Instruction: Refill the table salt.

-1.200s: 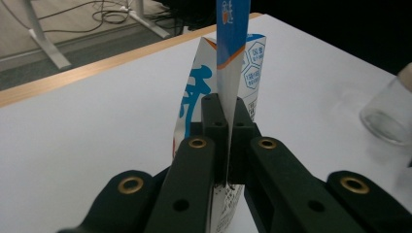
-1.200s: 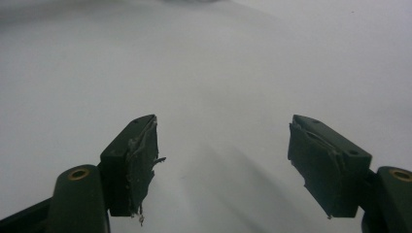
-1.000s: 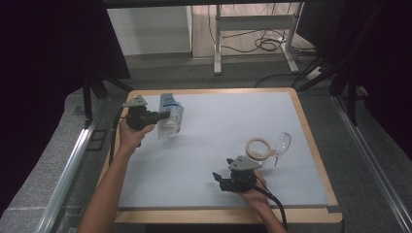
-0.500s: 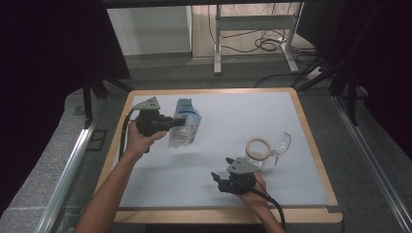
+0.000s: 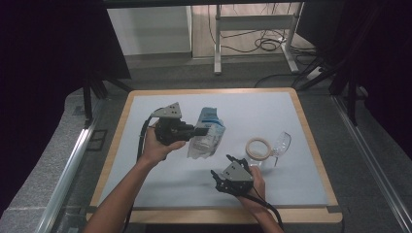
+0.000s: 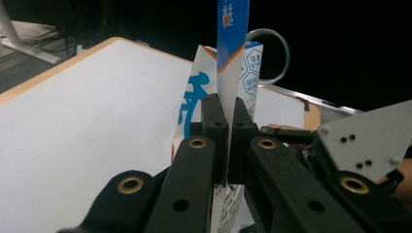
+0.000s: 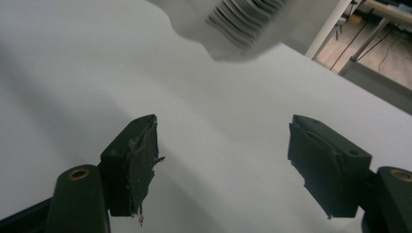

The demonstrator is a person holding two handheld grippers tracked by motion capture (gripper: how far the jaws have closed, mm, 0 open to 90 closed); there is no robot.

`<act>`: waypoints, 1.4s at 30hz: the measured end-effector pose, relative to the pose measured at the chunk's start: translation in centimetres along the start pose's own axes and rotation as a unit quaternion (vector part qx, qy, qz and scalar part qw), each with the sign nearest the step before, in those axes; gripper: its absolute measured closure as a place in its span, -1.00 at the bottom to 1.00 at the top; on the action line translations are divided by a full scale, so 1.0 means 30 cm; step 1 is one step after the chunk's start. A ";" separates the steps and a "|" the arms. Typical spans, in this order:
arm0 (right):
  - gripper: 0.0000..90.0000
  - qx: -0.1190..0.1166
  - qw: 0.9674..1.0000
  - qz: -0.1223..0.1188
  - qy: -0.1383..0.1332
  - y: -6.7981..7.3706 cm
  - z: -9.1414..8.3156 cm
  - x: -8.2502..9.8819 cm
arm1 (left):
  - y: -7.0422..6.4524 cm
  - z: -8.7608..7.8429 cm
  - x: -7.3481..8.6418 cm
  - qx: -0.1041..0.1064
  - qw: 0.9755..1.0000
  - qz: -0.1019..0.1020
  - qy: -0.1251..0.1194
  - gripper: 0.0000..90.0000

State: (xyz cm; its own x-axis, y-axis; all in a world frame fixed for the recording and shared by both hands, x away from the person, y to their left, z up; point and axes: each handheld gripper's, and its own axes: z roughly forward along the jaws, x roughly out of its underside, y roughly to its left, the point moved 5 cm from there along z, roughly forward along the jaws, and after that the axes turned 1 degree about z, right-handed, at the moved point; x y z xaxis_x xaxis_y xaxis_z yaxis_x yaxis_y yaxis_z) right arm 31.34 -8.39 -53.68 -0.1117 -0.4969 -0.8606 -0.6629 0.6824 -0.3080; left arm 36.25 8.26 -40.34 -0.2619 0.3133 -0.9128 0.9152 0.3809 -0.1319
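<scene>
The left hand-held gripper (image 5: 200,130) pinches the thin top seam of a blue-and-white carton (image 5: 208,136) and holds it clear of the counter (image 5: 145,104), the carton's body hanging beyond the jaws. In the left gripper view the jaws stand pressed almost together on that folded seam, so the whole carton hangs from one narrow strip of card. I judge that the weak spot: the seam could slip out or tear if the carton swings or if there is liquid inside, and the carton would drop onto the counter, perhaps against the roll of tape (image 5: 258,148) and the clear glass (image 5: 281,144) that sit to the far side of it.

The right hand-held gripper (image 5: 228,174) rests low near the person's edge of the counter, its jaws standing wide apart with nothing between them. The tape roll lies just ahead of it, so a careless forward push could knock the roll into the glass.
</scene>
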 end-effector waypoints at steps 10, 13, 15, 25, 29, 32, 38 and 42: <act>-0.38 0.008 1.000 0.018 -0.010 -0.005 0.026 -0.026 | -0.035 0.047 -0.009 0.015 1.000 0.002 0.006 1.00; -0.36 0.008 0.999 0.030 -0.011 -0.014 0.025 -0.025 | -0.039 0.054 -0.008 0.018 1.000 0.000 0.005 1.00; -0.35 0.013 0.999 0.036 -0.012 -0.018 0.025 -0.028 | -0.040 0.060 -0.009 0.020 1.000 -0.002 0.005 1.00; -0.19 0.028 0.998 0.056 -0.018 -0.037 0.026 -0.043 | -0.056 0.111 -0.031 0.027 1.000 -0.003 0.010 1.00; -0.16 0.029 0.997 0.068 -0.015 -0.049 0.019 -0.035 | -0.054 0.133 -0.044 0.033 0.999 -0.006 0.015 1.00; -0.14 0.024 0.996 0.082 -0.014 -0.048 0.011 -0.028 | -0.048 0.148 -0.055 0.037 0.999 -0.002 0.026 1.00; -0.02 0.028 0.996 0.088 -0.014 -0.035 0.010 -0.014 | -0.045 0.179 -0.076 0.035 0.998 0.008 0.051 1.00; 0.02 0.040 0.994 0.096 -0.020 -0.035 0.008 -0.012 | -0.051 0.187 -0.082 0.045 0.998 0.003 0.049 1.00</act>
State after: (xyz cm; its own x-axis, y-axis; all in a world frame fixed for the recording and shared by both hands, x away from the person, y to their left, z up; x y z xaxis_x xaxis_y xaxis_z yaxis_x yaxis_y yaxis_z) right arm 32.24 -8.80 -53.16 -0.1999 -0.3337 -0.9212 -0.5713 0.8035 -0.1671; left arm 37.23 2.04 -40.05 -0.2807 0.4012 -0.8719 0.9395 0.3007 -0.1641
